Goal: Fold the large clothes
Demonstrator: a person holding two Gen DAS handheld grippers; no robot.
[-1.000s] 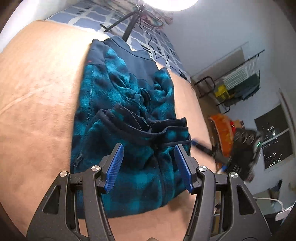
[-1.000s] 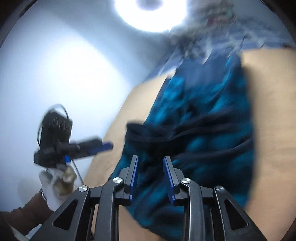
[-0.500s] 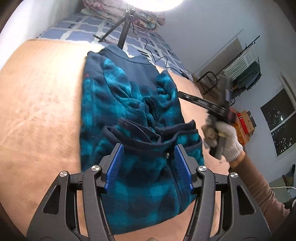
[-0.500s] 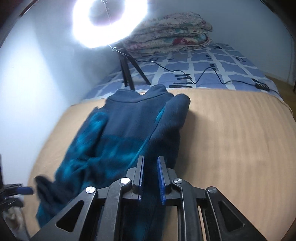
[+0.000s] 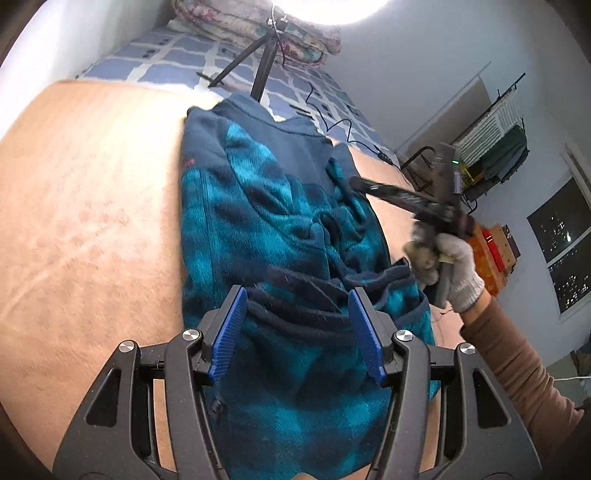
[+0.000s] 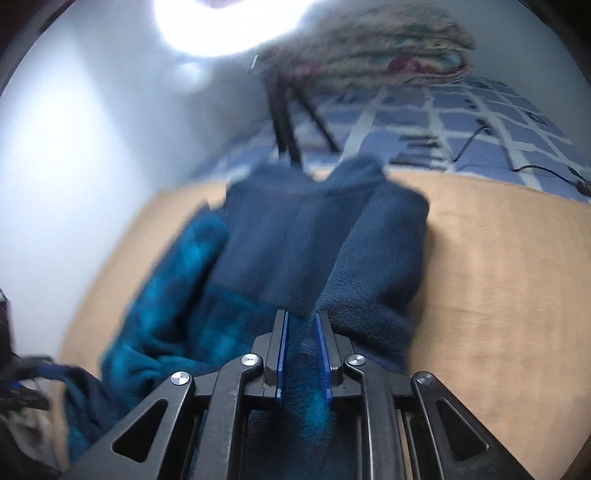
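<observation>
A teal and navy checked fleece jacket (image 5: 266, 221) lies lengthwise on a tan blanket (image 5: 92, 203), collar at the far end, its sleeves bunched across the middle. My left gripper (image 5: 295, 317) hangs open above the near hem, its blue pads clear of the fleece. My right gripper (image 6: 301, 317) is shut on a fold of teal fleece at the jacket's (image 6: 295, 240) right sleeve. In the left wrist view the right gripper (image 5: 354, 181) reaches in from the right, held by a gloved hand (image 5: 454, 266).
A tripod (image 5: 262, 74) with a bright ring light stands just behind the collar on a blue checked sheet (image 5: 155, 62). A folded quilt (image 5: 258, 22) lies behind it. A cable (image 5: 343, 125) runs across the sheet. A clothes rack (image 5: 495, 147) stands at the right.
The right gripper swung in from beside the bed to the jacket's right sleeve and narrowed its jaws onto the fleece. The left gripper edged closer over the hem, still open.
</observation>
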